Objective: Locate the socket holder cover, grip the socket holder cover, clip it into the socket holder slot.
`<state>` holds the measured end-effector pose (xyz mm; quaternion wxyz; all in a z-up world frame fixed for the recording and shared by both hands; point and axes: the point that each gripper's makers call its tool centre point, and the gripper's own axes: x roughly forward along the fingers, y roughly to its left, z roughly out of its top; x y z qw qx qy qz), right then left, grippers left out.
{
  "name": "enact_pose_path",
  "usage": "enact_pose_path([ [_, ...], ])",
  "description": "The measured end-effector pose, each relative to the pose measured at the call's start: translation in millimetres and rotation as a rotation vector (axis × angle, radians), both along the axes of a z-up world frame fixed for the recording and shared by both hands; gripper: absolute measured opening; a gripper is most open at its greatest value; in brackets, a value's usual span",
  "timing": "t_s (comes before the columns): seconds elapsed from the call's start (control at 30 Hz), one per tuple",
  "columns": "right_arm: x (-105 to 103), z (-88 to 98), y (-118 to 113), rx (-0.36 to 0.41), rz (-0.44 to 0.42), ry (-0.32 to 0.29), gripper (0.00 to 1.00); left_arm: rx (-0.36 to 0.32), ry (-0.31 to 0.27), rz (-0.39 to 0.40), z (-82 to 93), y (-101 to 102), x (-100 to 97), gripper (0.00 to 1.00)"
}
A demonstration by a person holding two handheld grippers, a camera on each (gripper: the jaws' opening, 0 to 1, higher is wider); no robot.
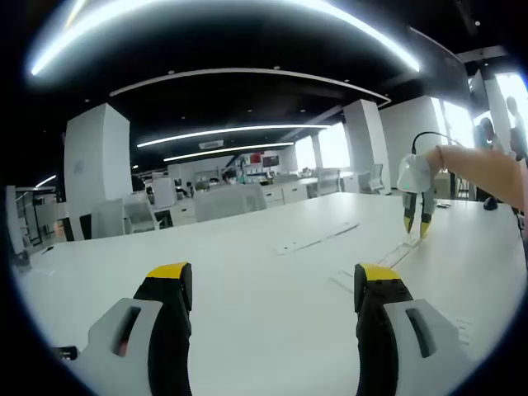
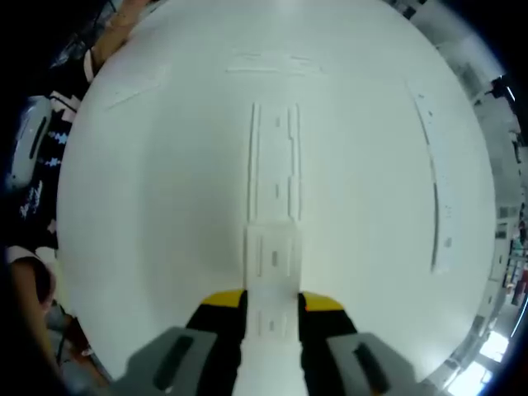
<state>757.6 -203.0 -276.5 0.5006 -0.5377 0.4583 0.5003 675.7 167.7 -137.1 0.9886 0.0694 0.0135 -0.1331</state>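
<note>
Yellow-tipped jaws of my right gripper (image 2: 273, 307) sit at the bottom centre of the right gripper view, pinching a white socket holder cover (image 2: 272, 272) between them. It runs upward from the jaws and its far end lies over the near end of the socket holder slot (image 2: 275, 161), a long pale channel in the white table (image 2: 148, 190) running toward the top of the frame. Cover and slot look roughly in line; whether the cover has seated I cannot tell.

My left gripper (image 1: 272, 289) hangs at the bottom of the left gripper view, jaws spread wide and holding nothing, above bare table. At centre right of that frame I see the right gripper pointing down at the tabletop, my hand (image 1: 487, 169) behind it.

To do this step well, I judge: keep the cover's long edges parallel to the channel walls, press straight down without rolling the wrist, seat the near end first, then work along. White on white hides the edges, so go slowly. A skewed cover would likely catch on one wall.
</note>
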Motion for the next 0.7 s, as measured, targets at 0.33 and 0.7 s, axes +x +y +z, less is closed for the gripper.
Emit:
enact_pose_path([
  [0.33, 1.0, -3.1, 3.8, 0.009, 0.003, 0.011, 0.26, 0.002, 0.001, -0.002, -0.5, -0.7, 0.3, 0.79],
  [0.7, 2.4, -4.5, 3.9, 0.016, 0.006, 0.019, 0.26, 0.010, 0.012, -0.002, -3.8, -1.0, 1.8, 0.79],
])
